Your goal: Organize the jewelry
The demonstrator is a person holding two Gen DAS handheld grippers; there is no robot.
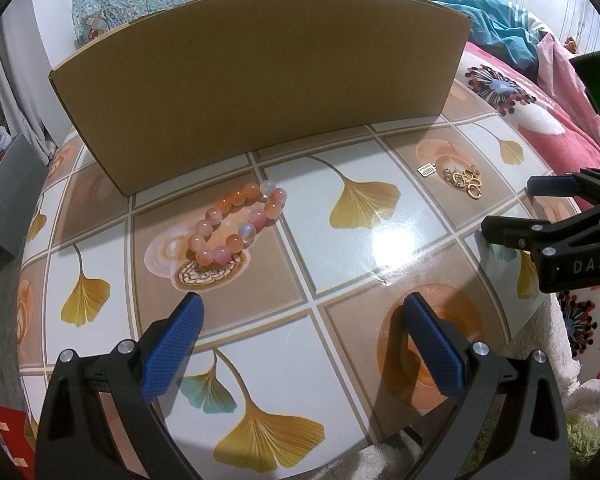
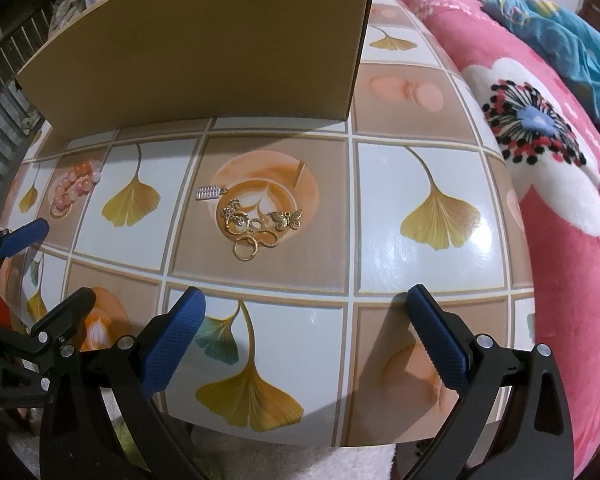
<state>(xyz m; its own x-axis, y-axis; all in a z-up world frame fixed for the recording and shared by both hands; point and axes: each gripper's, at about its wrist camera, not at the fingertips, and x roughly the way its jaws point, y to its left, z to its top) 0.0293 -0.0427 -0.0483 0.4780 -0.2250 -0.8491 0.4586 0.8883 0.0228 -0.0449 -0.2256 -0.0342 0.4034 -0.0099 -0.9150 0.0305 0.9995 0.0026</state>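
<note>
Left wrist view: the left gripper (image 1: 302, 306) hangs low over the table (image 1: 404, 236) w/ its two blue pads spread wide apart and nothing between them. Just past the left pad lies the bead bracelet (image 1: 238, 226), pink and orange round beads in a loop, flat on a brown tile w/ a shell picture. It is close to the pad but not touching. Behind it stands a big cardboard box (image 1: 260, 92), its wall upright at the back of the table. Far to the right, on another brown tile, sits the pile of gold charms (image 1: 464, 182) w/ a small silver tag (image 1: 427, 170) just beside it on the left. The right gripper (image 1: 504, 210) comes in from the right edge, near the charms, its fingers apart.

Right wrist view: the right gripper (image 2: 304, 300) is over the near side of the table (image 2: 416, 184), pads wide open, holding nothing. Ahead of it, well apart, is the pile of gold charms (image 2: 256, 224): rings, a butterfly and what may be a figure-eight piece, all tangled, hard to tell which touch. The small silver tag (image 2: 209, 193) lies at the pile's upper left. The bead bracelet (image 2: 74, 188) is far left near the cardboard box (image 2: 204, 44). The left gripper (image 2: 56, 260) shows at the left edge, open too. A pink flower blanket (image 2: 540, 128) lies to the right of the table.
</note>
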